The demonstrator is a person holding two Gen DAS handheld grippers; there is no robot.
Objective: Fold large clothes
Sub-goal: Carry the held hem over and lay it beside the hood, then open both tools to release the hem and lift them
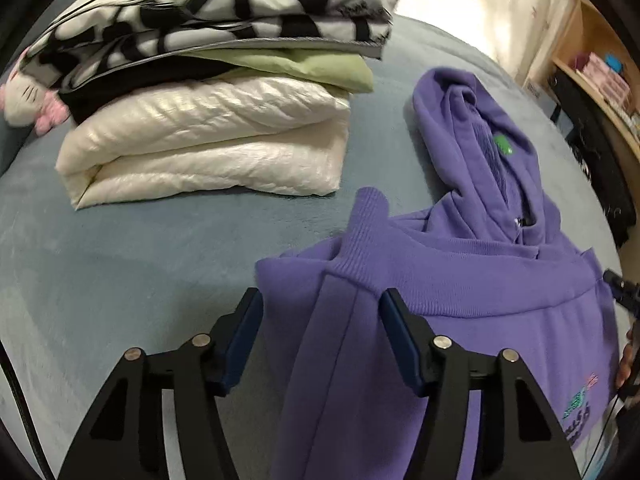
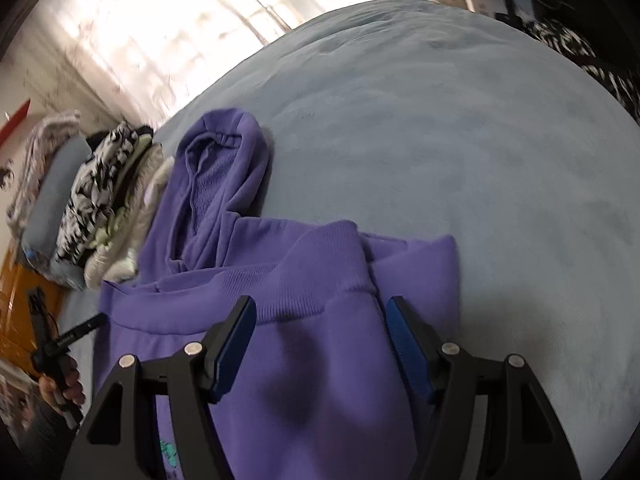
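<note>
Two grippers stand over a purple hoodie [image 1: 460,280] that lies on a grey-blue bed cover [image 1: 140,264]. The left gripper [image 1: 320,312] has its jaws apart, and a folded-in sleeve with its ribbed cuff [image 1: 366,220] lies between the blue pads, which do not press on it. The right gripper [image 2: 320,316] is also open, its pads on either side of the ribbed hem band [image 2: 280,284] but not squeezing the cloth. The hood [image 1: 472,120] lies spread beyond the body, away from both grippers. Just beside the hood is a pile of folded clothes [image 1: 208,92]: a white puffy jacket [image 1: 208,152] at the bottom, a pale green garment [image 1: 328,70] above it, and a black-and-white patterned piece [image 1: 208,8] on top.
</note>
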